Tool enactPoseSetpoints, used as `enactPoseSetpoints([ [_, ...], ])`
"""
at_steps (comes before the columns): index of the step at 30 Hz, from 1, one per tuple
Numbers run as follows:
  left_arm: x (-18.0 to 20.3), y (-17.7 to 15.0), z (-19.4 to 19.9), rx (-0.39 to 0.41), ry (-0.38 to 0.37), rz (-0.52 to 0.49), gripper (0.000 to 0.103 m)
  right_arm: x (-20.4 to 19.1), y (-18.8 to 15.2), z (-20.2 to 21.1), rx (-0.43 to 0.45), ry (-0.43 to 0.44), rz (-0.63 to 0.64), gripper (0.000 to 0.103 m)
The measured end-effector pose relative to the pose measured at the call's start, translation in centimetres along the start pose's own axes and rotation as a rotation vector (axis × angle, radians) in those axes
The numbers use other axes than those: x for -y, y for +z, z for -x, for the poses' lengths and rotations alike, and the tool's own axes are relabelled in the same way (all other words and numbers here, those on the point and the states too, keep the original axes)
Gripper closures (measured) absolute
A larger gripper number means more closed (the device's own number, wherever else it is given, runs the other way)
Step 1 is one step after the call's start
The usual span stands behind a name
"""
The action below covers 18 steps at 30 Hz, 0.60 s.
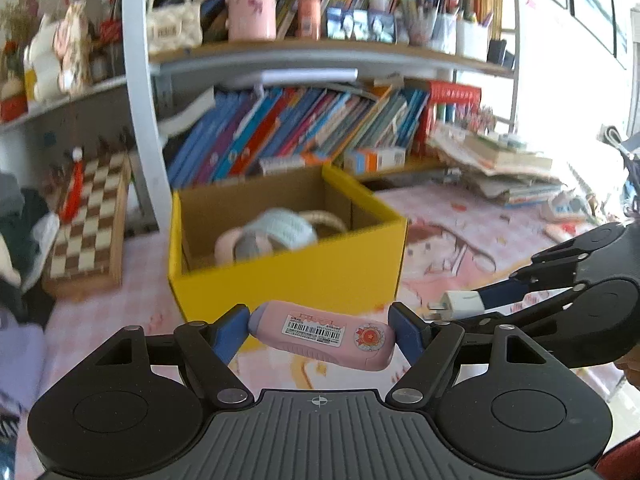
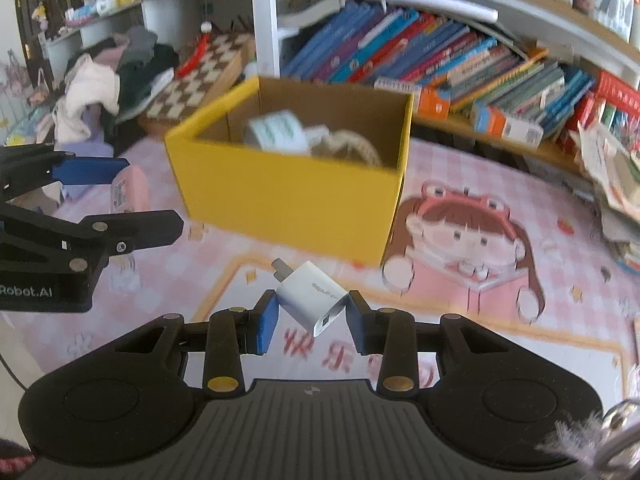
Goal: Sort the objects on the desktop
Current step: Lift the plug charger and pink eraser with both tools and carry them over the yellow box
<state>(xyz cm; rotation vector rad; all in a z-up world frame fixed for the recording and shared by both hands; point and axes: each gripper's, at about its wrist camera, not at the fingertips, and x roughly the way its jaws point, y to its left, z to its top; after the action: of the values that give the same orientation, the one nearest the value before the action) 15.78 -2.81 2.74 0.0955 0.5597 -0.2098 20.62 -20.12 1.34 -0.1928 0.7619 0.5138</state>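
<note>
Gripping a pink case [image 1: 322, 334] in the left gripper [image 1: 320, 330], right gripper [image 2: 311, 316] clamping a white charger [image 2: 312, 298], yellow box [image 2: 288, 196] apparently near.

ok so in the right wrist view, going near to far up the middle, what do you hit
right gripper shut on the white charger → bare pink mat → yellow box → slanted books on the shelf

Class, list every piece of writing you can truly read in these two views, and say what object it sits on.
"Robot.AI": white lettering on the left gripper body, seen in the right wrist view.
Barcode label on the pink device: print too small to read.
Grey print on the white charger: too small.
Red characters on the pink desk mat: blurred.
Book spines: blurred.
</note>
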Motion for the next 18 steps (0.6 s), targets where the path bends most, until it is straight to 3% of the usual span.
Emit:
enactPoseSetpoints([
  [18,-2.1,6.8,-0.8,0.144,0.128,-0.074,0.026,2.4,10.1,0.4,0.195,0.005,0.137,0.068],
])
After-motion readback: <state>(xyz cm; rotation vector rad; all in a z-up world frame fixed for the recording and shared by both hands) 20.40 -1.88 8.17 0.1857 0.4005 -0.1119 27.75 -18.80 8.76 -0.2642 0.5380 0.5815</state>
